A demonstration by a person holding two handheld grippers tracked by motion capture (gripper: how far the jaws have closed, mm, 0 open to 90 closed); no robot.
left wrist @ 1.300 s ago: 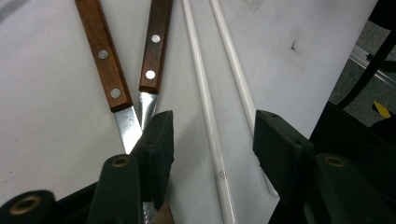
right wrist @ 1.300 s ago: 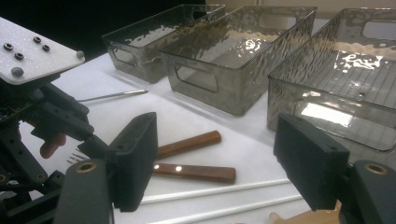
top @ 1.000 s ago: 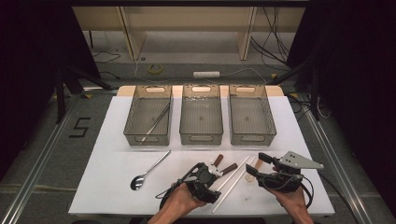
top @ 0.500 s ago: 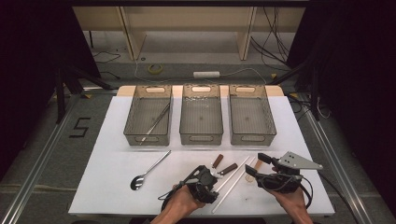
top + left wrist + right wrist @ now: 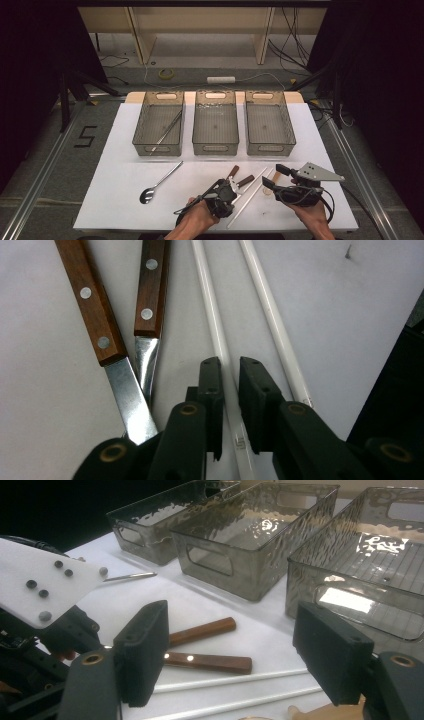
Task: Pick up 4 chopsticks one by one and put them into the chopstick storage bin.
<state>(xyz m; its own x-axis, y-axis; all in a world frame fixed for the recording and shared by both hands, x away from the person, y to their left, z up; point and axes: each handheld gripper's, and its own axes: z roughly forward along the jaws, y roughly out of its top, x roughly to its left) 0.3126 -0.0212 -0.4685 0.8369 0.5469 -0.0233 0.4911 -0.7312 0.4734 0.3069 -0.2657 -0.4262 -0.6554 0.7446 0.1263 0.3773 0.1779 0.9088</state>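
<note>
Near front edge of table (image 5: 115,165), going left to right: spoon (image 5: 157,184) lying loose and well clear, no need to touch it

Left gripper (image 5: 230,365) down low over the cutlery cluster, jaws straddling the white stick (image 5: 210,305), which lies flat on the table; jaws have just been closing and are down to a narrow gap with the stick between them. Can't tell yet whether the pads actually bite

To do the pick well:
- finish the squeeze before lifting; thin round stick, likely to roll or squirt out of a half grip
- keep jaws square across the stick, not skewed along it
- watch the wood-handled knives (image 5: 92,305) just beside the outer jaw; blades sit close, so lift straight up, no sideways drag
- second white stick (image 5: 270,315) near on the other side, apart from the first; take one only
- gripping off-centre means the long end will droop; lift slowly and keep it level

Right gripper (image 5: 230,630) hovering beside, jaws wide open on nothing; hold it clear of the stick's far end
</note>
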